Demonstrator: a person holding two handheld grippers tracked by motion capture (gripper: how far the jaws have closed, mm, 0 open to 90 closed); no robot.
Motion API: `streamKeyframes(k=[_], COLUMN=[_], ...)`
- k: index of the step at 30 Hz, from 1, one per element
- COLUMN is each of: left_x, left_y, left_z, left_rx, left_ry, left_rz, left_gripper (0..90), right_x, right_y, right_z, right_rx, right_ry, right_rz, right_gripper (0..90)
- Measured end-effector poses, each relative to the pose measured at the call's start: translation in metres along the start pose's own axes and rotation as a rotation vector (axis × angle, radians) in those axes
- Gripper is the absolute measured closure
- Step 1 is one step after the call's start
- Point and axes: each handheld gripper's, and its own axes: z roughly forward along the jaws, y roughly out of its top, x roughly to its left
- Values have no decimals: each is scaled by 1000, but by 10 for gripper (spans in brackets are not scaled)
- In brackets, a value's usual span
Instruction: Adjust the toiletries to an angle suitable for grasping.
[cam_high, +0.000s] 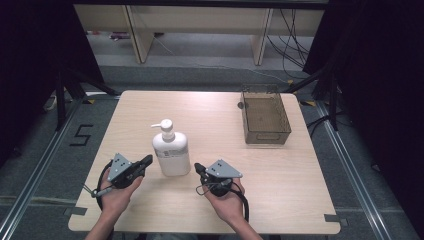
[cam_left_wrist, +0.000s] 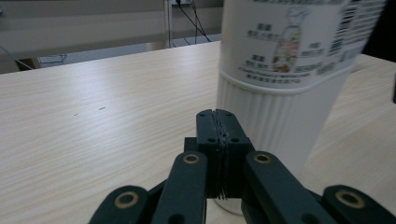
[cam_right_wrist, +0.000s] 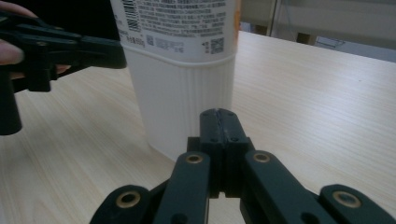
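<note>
**Two closed tools flank a pump bottle on the desk**

A person's forearms come in from the near edge of the light wooden desk (cam_high: 210, 107), each hand gripping a black two-jaw tool. The left hand (cam_high: 116, 196) rests near the front-left part of the desk, and its left tool (cam_high: 148, 161) angles forward and toward the middle, the tip ending just beside the lower left of a white pump bottle (cam_high: 170, 149). The right hand (cam_high: 226, 201) sits to the right of the bottle, palm wrapped under its right tool (cam_high: 198, 167), which points toward the bottle's lower right side. A grey three-cornered plate tops each tool.

In the left gripper view the jaws are pressed flat together with nothing between them, and the ribbed base of the bottle stands right behind them; whether the tips touch it cannot be told. In the right gripper view the jaws are likewise fully together and empty, close to the bottle's ribbed lower wall, with the left tool visible beyond at the upper left.

The bottle stands upright between the two tools. A mesh wire basket (cam_high: 265, 117) sits well apart at the far right of the desk.
</note>
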Motion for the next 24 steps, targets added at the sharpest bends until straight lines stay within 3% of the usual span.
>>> streamKeyframes(k=[1,6,12,15,19,20,21,22,23,24], left_x=[2,13,10,3,-3,-8,-8,-14,-17,-17], left_y=[0,10,17,15,15,19,19,25,29,29], left_z=[2,18,21,10,-3,-14,-14,-22,-26,-26], left_rx=[1,12,12,11,-6,-31,-31,-68,-75,-75], left_ry=[1,19,26,33,33,31,31,21,19,19], left_rz=[-1,12,27,25,6,-5,-5,-7,-8,-8], left_gripper=[882,884,882,883,884,884,885,885,884,883], right_x=[1,9,12,14,14,14,13,13,12,12], right_y=[0,7,9,8,9,9,10,10,10,10], right_z=[4,12,17,15,14,14,14,14,14,13], right_rx=[-20,-7,-8,-12,-10,-24,-31,-24,-29,-16], right_ry=[12,31,29,29,34,35,39,21,18,19], right_rz=[-7,-10,-25,6,-7,-11,-9,-6,-22,-4], right_gripper=[900,900,900,900,900,899,897,895,891,887])
